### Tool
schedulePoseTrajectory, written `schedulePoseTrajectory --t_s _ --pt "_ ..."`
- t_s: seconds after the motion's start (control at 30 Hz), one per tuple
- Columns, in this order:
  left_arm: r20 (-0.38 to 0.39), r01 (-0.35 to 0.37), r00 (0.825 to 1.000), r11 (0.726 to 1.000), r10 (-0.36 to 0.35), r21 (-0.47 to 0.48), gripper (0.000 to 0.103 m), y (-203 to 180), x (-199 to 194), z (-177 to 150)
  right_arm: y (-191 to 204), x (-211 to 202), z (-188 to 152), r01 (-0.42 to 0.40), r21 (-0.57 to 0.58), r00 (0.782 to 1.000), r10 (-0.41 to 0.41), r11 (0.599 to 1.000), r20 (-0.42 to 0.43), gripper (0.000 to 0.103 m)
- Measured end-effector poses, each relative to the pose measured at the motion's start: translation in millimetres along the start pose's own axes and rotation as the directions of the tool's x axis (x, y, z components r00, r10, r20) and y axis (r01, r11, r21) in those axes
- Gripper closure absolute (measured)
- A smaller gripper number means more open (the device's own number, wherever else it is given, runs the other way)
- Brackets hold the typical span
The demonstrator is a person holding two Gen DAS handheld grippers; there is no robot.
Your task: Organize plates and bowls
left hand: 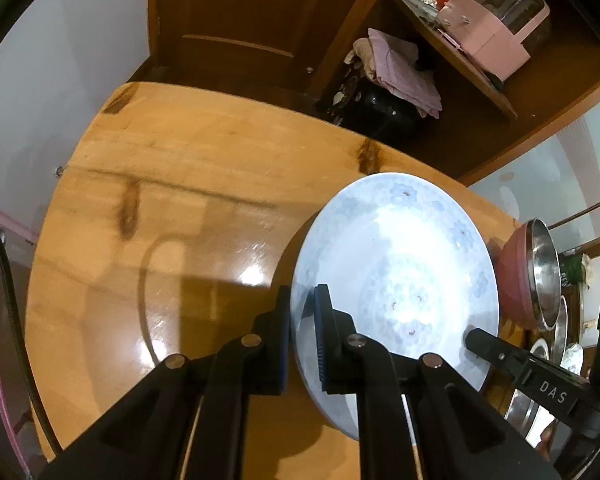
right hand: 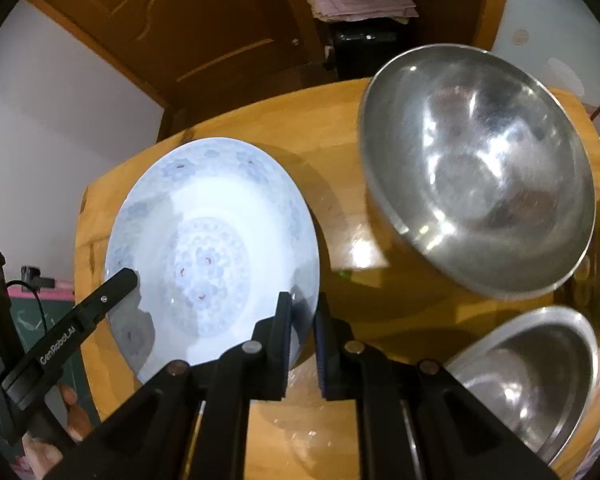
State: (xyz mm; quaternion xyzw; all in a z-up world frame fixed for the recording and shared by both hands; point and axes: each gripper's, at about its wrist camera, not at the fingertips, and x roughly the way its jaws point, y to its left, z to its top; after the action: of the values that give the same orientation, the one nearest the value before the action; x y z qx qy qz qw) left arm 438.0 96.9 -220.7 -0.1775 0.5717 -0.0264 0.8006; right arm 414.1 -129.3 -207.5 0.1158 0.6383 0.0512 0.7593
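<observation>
Left wrist view is showing my left gripper (left hand: 302,336) pinching the near-left rim of the blue-flowered plate (left hand: 396,264), one finger outside the rim and one over the inside, the gap narrow with the porcelain between. From the right wrist view, my right gripper (right hand: 303,334) is doing the same on the opposite rim of that plate (right hand: 212,240), fingers drawn nearly together on the thin edge. So I am carrying one plate between two grips, and it is sitting tilted above the wooden counter (left hand: 160,200), though I cannot tell whether its lower edge is touching the wood.

To do this well, I am thinking both hands should be moving as one: if they drift apart or toward each other, the glazed rim will probably slip out of the pads. I would be keeping the plate level rather than letting it tip further.

Just right of my right fingers, the large steel bowl (right hand: 476,168) is crowding the path, with a smaller steel bowl (right hand: 532,380) nearer and lower on that side. I judge the risk is clipping those bowls, so I would be lifting clear before swinging across. Left of my left fingers the counter is offering room to set the plate down gently, far edge first.
</observation>
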Motion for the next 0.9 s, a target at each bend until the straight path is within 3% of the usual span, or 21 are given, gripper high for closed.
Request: schedulePoseTrajectory --t_s 0.9 --pt "0.077 -0.023 0.997 0.999 0.019 0.049 0.095 26 -50 -60 22 -10 -57 -0.067 -0.121 0.997 0.071 0.990 0.027 0.093"
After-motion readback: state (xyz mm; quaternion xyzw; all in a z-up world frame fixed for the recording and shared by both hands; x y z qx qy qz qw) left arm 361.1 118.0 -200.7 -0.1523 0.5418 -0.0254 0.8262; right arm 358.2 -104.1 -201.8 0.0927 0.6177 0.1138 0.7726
